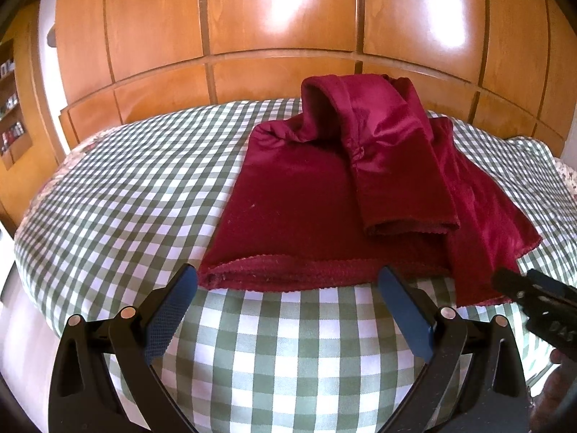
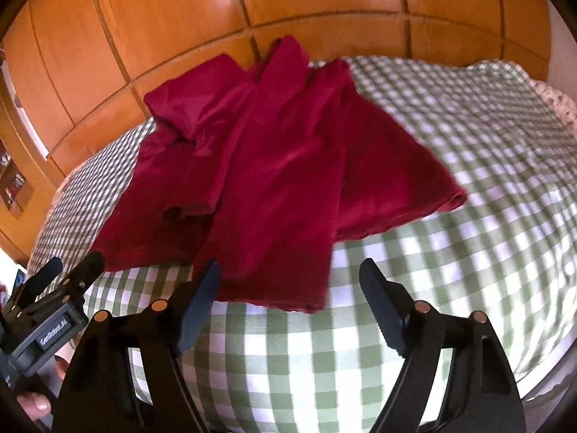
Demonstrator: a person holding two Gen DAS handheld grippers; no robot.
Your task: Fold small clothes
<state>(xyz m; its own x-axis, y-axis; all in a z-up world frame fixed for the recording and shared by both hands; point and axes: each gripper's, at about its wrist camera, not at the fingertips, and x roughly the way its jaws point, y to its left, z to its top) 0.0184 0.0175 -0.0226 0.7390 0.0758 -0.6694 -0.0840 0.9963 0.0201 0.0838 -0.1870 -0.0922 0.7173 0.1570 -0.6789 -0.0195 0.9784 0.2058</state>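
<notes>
The dark red velvety garment (image 1: 324,195) lies part-folded on the green-and-white checked bedspread (image 1: 144,180), one sleeve laid across its front. Left tool (image 1: 288,288) and right tool (image 2: 288,281) hover spread and empty just before its near hem, seemingly placed to pinch it.

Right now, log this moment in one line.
left gripper: open, empty | right gripper: open, empty | red garment: partly folded on checked bedspread

The left gripper (image 1: 286,279) has black arms and blue textured pads; round silver pins sit at its joints. The right gripper (image 2: 290,276) looks the same.
</notes>
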